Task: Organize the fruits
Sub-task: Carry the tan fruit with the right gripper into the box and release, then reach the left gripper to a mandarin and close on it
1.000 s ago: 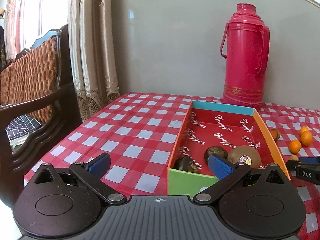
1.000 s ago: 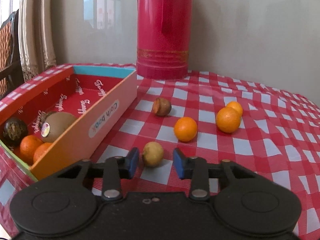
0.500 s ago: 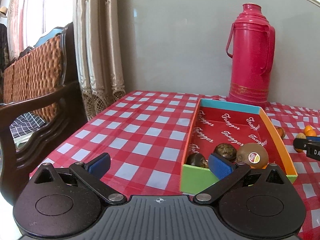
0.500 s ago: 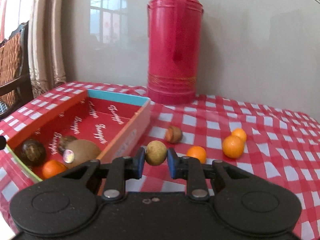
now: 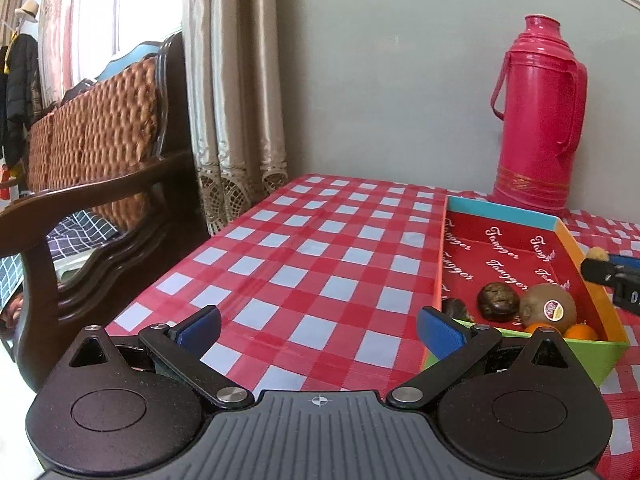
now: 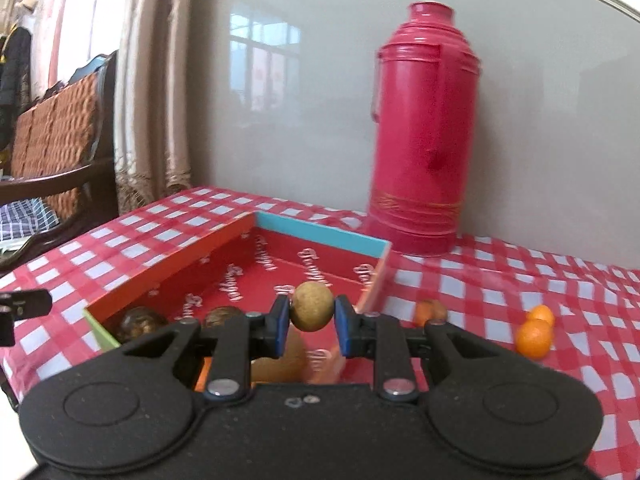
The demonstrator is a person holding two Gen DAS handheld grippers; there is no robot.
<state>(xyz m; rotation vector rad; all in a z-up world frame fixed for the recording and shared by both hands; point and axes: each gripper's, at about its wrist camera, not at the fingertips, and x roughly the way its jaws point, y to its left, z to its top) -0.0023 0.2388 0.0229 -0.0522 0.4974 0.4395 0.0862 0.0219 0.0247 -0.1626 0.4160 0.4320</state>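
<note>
My right gripper [image 6: 311, 316] is shut on a small tan round fruit [image 6: 312, 306] and holds it above the near end of the red fruit box [image 6: 316, 234]. The box also shows in the left wrist view [image 5: 500, 213], holding two dark brown fruits [image 5: 497, 302], a kiwi [image 5: 549, 310] and small oranges [image 5: 580, 332]. My left gripper [image 5: 319, 325] is open and empty, low over the tablecloth left of the box. The right gripper's tip with the fruit shows at the right edge of the left wrist view [image 5: 608, 272].
A pink thermos [image 6: 424, 136] stands behind the box by the wall. Two small oranges [image 6: 535, 336] and a brown and an orange fruit [image 6: 430, 312] lie on the checked tablecloth [image 5: 320, 240] right of the box. A wooden chair [image 5: 92, 184] stands at the table's left.
My right gripper closed on the tan fruit, lifted it off the cloth and carried it left over the box. My left gripper drew back to the left, still open.
</note>
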